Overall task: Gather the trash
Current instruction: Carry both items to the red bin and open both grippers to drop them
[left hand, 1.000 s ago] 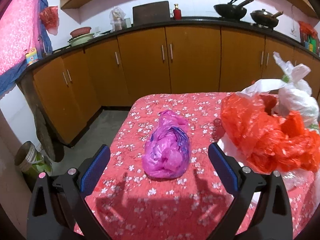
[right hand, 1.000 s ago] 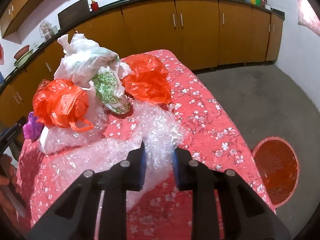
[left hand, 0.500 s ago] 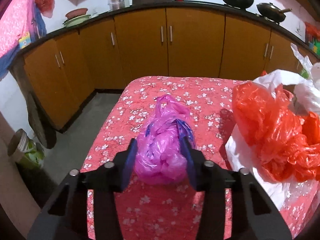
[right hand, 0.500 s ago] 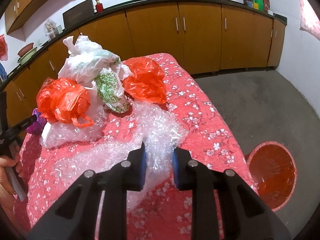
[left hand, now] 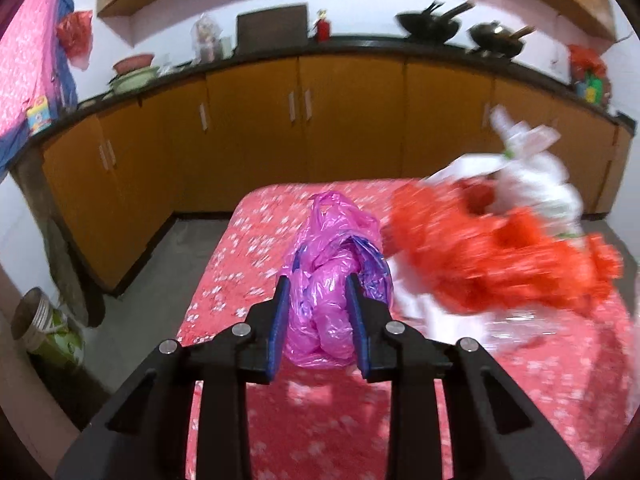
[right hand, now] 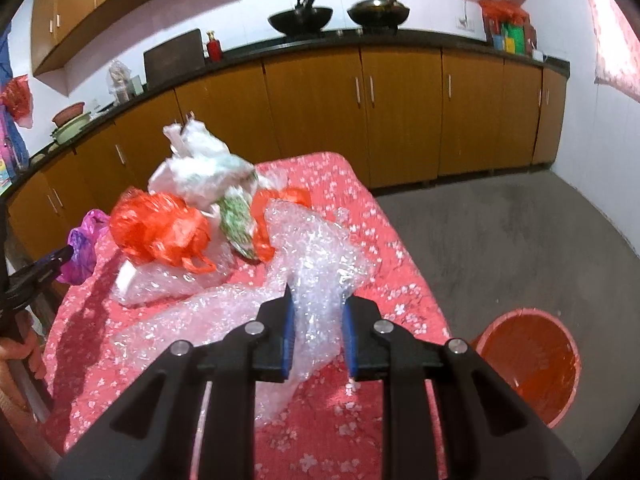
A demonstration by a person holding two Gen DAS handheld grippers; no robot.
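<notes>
My left gripper (left hand: 318, 312) is clamped on the pink plastic bag (left hand: 334, 264), its blue pads pressed into both sides of the crumpled bundle. The bag sits over the near left part of the table (left hand: 248, 256), which wears a red cloth with white flowers; whether it touches the cloth I cannot tell. Just to its right lies an orange plastic bag (left hand: 492, 264), blurred, with a white bag (left hand: 536, 176) behind it.

My right gripper (right hand: 318, 330) is closed on a fold of bubble wrap (right hand: 316, 256), and the sheet trails away to the left across the cloth. Beyond it are the orange bag (right hand: 156, 228), a white bag with green print (right hand: 208, 172) and a second orange bag (right hand: 280, 200). On the floor to the right of the table stands a red bucket (right hand: 532, 360).
</notes>
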